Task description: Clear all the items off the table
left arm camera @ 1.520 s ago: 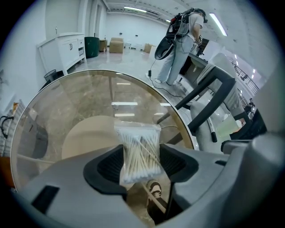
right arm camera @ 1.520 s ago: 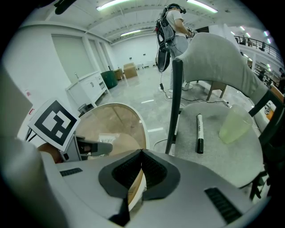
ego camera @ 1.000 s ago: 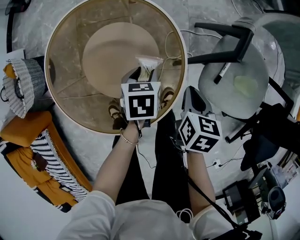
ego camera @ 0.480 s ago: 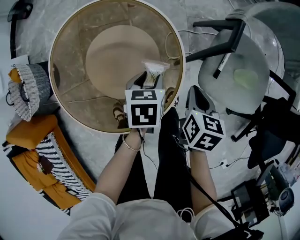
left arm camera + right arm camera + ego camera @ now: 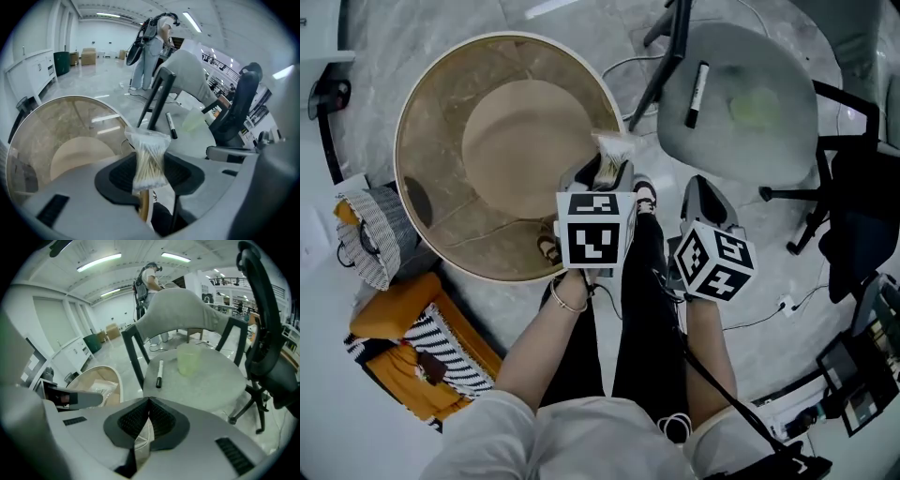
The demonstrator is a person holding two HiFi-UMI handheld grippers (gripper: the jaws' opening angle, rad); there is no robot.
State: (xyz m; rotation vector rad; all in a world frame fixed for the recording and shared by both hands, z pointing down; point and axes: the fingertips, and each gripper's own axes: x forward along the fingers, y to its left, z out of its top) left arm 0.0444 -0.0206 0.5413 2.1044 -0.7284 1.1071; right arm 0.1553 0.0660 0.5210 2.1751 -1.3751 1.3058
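Two tools are shown. The left tool (image 5: 150,174) is clamped on a clear plastic bag of cotton swabs (image 5: 149,152), held upright by the rim of a round brown glass-topped table (image 5: 441,112), presumably for removal. The right tool (image 5: 149,414) is closed and empty. A black marker (image 5: 696,82) and a pale green cup (image 5: 755,105) lie on the grey round table (image 5: 778,150), which stands on a polished marble floor in a white, strip-lit hall.

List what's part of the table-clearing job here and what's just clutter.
Job:
- swab bag, held in the left gripper
- marker and green cup, both on the grey table
- round bin, likely the drop spot

Lying about:
- striped bag
- orange cushion
- office chair
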